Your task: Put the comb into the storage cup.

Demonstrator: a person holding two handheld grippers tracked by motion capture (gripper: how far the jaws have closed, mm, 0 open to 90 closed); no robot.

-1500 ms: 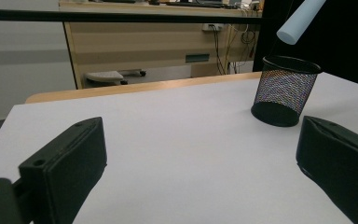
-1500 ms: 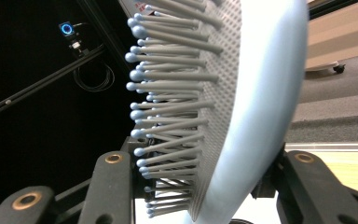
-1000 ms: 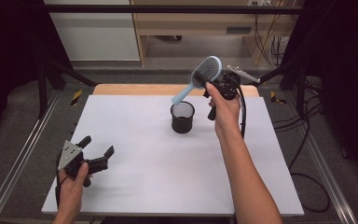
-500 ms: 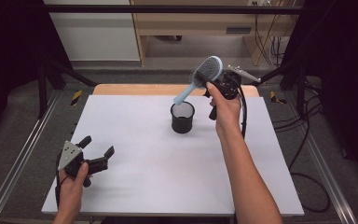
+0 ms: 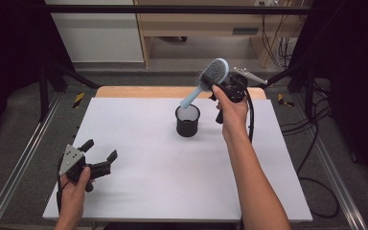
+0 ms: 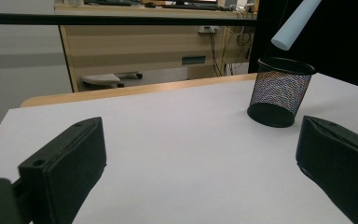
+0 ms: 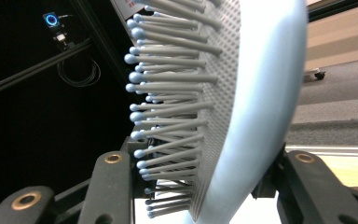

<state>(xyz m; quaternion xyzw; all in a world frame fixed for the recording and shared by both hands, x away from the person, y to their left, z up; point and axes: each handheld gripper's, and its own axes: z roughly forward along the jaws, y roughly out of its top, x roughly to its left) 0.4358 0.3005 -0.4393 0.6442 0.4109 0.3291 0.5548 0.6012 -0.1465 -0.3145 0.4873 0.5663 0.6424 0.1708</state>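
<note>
The right tongs [image 5: 220, 88] are raised above the far side of the white worktop [image 5: 172, 177], clamped on the head of a light blue hairbrush [image 5: 206, 81]. The brush slants down to the left, its handle tip just above the rim of a black mesh cup [image 5: 188, 120] standing on the worktop. The left tongs [image 5: 99, 152] rest near the front left corner, jaws spread wide and holding nothing.

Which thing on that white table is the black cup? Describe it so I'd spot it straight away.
On the white table, look toward the far edge, near the middle. The black mesh cup stands upright there, just below the light-blue hairbrush. It alone rests on the tabletop.
</note>
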